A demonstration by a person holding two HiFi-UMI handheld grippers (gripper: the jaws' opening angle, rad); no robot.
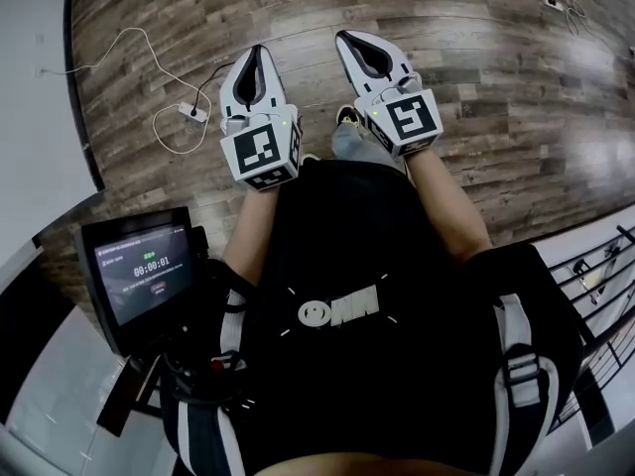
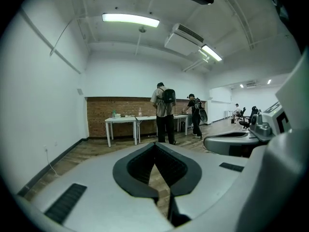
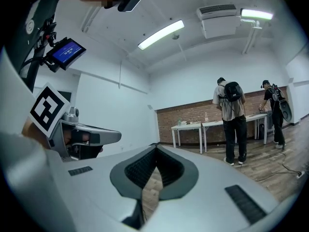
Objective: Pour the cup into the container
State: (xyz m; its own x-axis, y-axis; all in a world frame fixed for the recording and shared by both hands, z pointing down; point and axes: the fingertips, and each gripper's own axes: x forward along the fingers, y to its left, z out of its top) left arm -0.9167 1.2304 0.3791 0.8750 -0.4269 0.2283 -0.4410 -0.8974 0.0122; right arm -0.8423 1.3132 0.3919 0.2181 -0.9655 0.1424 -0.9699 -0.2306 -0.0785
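No cup or container can be made out in any view. In the head view my left gripper (image 1: 256, 52) and right gripper (image 1: 347, 38) are held side by side over the wooden floor (image 1: 476, 28), both shut with nothing in them. The left gripper view shows my left gripper (image 2: 155, 144) with its tips meeting, and the right gripper's body (image 2: 231, 141) beside it. My right gripper (image 3: 155, 148) is likewise shut and empty in its own view, with the left gripper's body (image 3: 82, 137) at the left. Both point across the room at white tables (image 2: 123, 120) before a brick wall.
Two people with backpacks (image 2: 164, 112) (image 3: 232, 120) stand at the tables, which carry small bottles (image 2: 140, 111). A white cable and power strip (image 1: 193, 113) lie on the floor ahead to the left. A small screen (image 1: 139, 271) hangs on the chest rig. Office chairs (image 2: 246, 120) stand far right.
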